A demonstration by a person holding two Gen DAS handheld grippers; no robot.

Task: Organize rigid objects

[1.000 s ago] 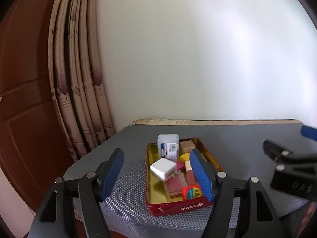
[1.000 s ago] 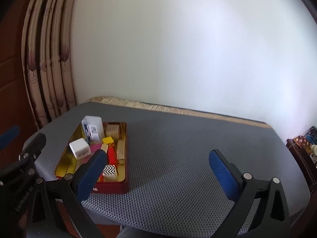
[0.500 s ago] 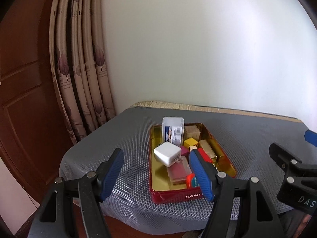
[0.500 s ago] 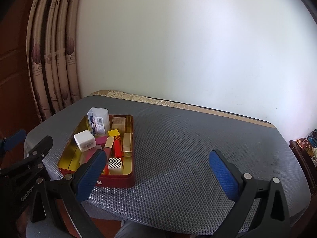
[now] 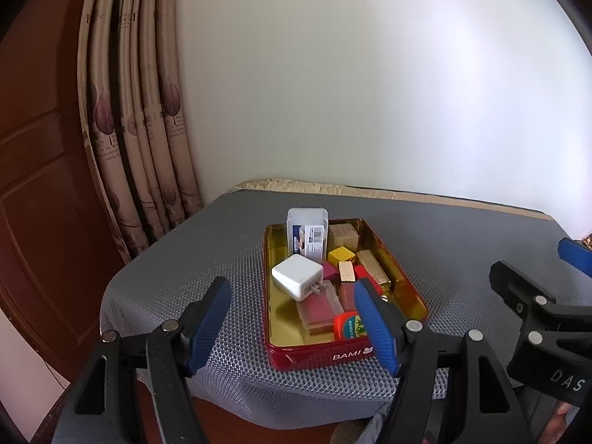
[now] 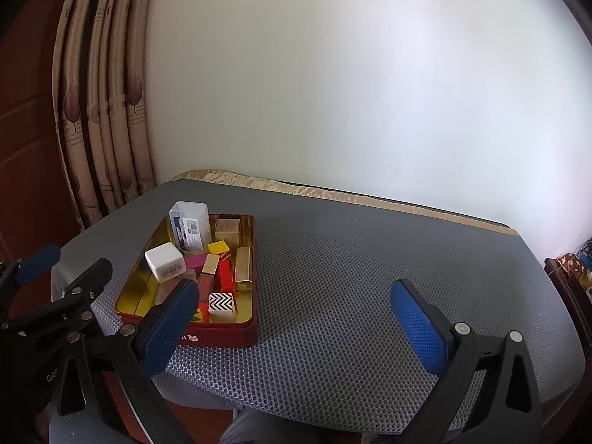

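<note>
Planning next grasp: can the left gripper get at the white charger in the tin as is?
Probably yes. The left gripper is open and empty, and the white charger sits on top of the pile in the red tin, nothing over it. The clear plastic box stands just behind it.

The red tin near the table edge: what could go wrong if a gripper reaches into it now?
The red tin sits close to the near edge of the table, so a push might slide it off. The white charger rests tilted on other pieces and may tumble. The items are packed closely, so open fingers could knock neighbours.
</note>
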